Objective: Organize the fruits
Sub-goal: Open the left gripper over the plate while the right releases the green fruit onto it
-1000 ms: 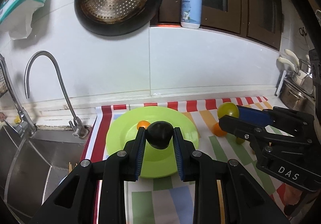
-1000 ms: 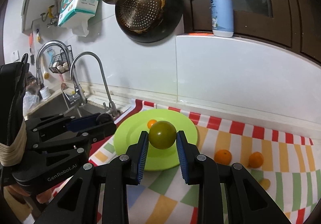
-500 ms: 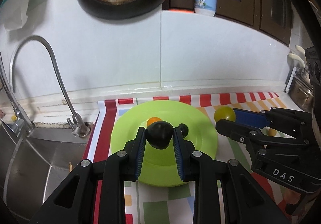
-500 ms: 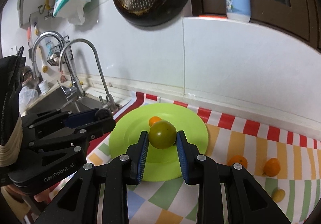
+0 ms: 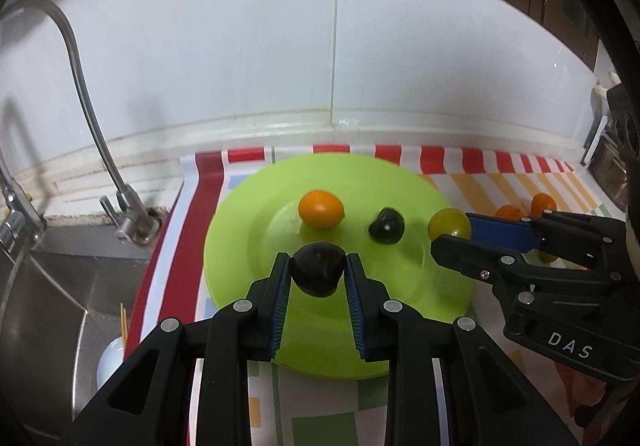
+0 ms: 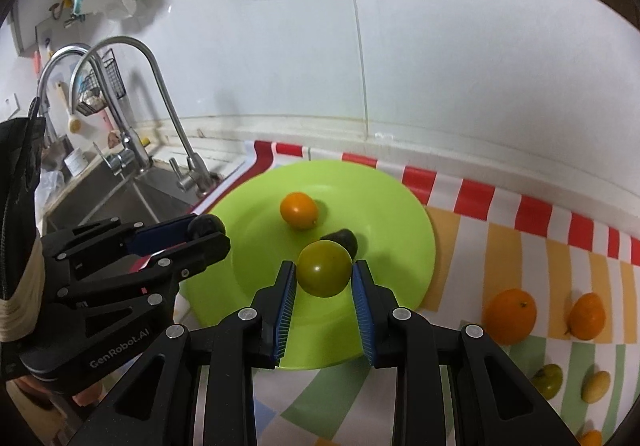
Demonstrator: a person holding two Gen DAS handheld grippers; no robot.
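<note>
A lime-green plate (image 5: 248, 230) (image 6: 404, 214) lies on a striped cloth by the sink. On it rest an orange fruit (image 5: 321, 207) (image 6: 298, 210) and a small dark fruit (image 5: 386, 226) (image 6: 344, 239). My left gripper (image 5: 317, 273) (image 6: 202, 230) is shut on a dark round fruit (image 5: 317, 273) over the plate's near left part. My right gripper (image 6: 324, 275) (image 5: 452, 232) is shut on a yellow-green tomato (image 6: 323, 273) (image 5: 449, 224) above the plate's near right part.
Loose on the cloth to the right lie two orange fruits (image 6: 509, 315) (image 6: 586, 315), a green one (image 6: 549, 382) and a yellow one (image 6: 596, 386). A steel sink (image 5: 36, 310) with a curved tap (image 5: 80, 58) sits left of the plate. The white tiled wall (image 5: 280, 46) stands close behind.
Both grippers have come down and forward toward the plate, each keeping its fruit. The plate looks larger, and a small dark fruit on it has come into view.
</note>
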